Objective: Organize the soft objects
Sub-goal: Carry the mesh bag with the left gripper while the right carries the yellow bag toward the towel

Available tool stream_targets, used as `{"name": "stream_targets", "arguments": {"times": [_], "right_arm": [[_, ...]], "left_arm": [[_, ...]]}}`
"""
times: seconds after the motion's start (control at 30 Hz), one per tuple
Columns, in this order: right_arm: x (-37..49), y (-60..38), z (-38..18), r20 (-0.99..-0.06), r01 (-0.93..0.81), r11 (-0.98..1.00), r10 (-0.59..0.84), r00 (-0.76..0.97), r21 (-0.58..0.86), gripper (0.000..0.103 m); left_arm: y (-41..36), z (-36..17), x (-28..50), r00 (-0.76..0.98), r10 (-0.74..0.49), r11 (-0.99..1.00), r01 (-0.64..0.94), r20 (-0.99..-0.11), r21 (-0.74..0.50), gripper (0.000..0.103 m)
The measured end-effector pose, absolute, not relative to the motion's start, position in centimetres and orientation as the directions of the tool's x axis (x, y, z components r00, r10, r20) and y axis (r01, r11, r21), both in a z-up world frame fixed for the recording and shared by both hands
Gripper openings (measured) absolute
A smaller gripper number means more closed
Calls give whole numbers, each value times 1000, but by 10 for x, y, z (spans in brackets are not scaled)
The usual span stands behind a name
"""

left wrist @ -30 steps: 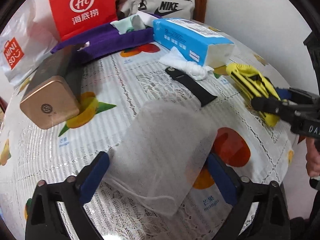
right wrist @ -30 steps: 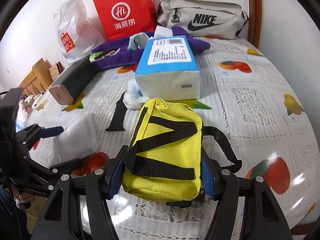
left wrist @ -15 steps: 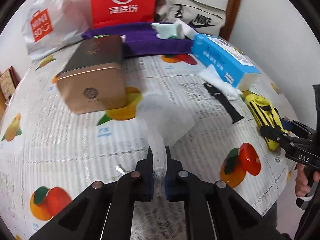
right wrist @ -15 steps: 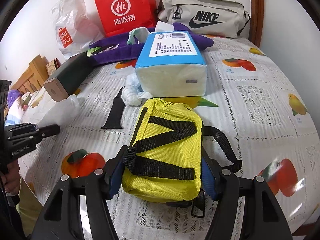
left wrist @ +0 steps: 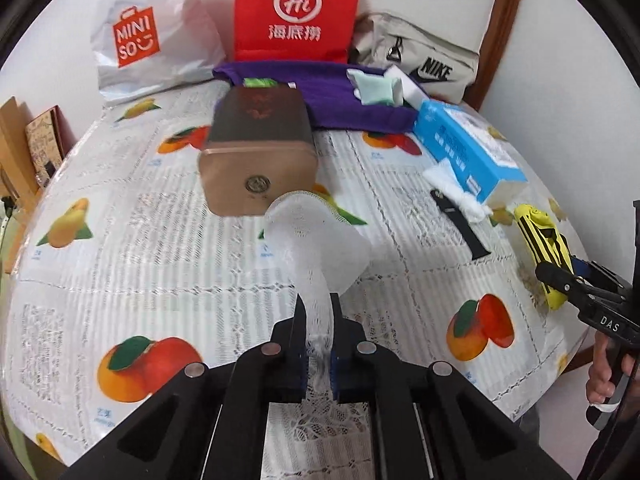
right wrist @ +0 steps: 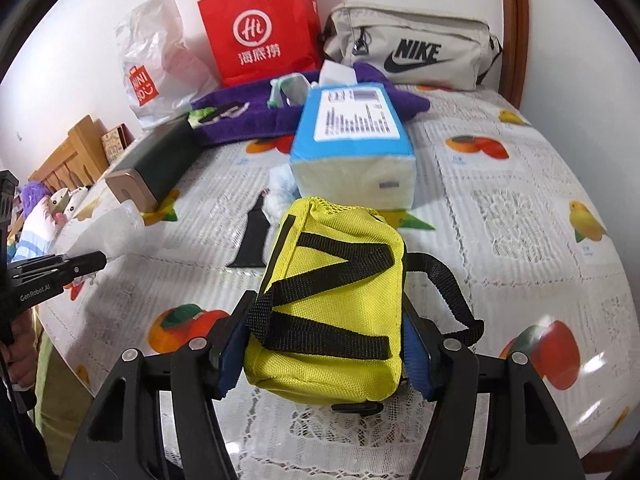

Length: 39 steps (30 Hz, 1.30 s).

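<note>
Left wrist view: left gripper (left wrist: 318, 334) pinches white mesh pouch (left wrist: 316, 236) clear of the worktop (left wrist: 120, 240), presumably for stowing; right gripper (right wrist: 326, 354) clamps yellow bag (right wrist: 332, 300).

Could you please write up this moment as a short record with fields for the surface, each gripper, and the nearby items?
surface: table under a fruit-print cover
left gripper: shut on white mesh bag, pinched at one end, the rest fanning out ahead
right gripper: closed around yellow pouch with black straps
between them: black strap lying flat
near pouch: blue tissue pack
near mesh bag: gold-ended box
back row: red paper bag, grey Nike bag, purple cloth
</note>
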State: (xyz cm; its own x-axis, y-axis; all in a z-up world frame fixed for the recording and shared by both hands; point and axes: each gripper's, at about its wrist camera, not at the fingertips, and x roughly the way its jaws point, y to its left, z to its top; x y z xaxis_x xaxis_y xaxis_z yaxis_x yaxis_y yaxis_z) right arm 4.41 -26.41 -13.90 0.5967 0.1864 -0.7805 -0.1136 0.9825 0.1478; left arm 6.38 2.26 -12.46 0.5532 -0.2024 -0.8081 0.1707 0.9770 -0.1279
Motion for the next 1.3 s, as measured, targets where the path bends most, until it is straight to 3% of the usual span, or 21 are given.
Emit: {"name": "stream_targets", "arguments": {"times": [0.53, 1.3], "right_arm": [[49, -262, -72, -701, -154, 979, 202, 684, 131, 65], [121, -258, -36, -663, -226, 965, 257, 703, 134, 65]], "left_arm": [[36, -61, 67, 639, -184, 983, 130, -747, -130, 8], [33, -34, 127, 659, -158, 987, 87, -736, -135, 8]]}}
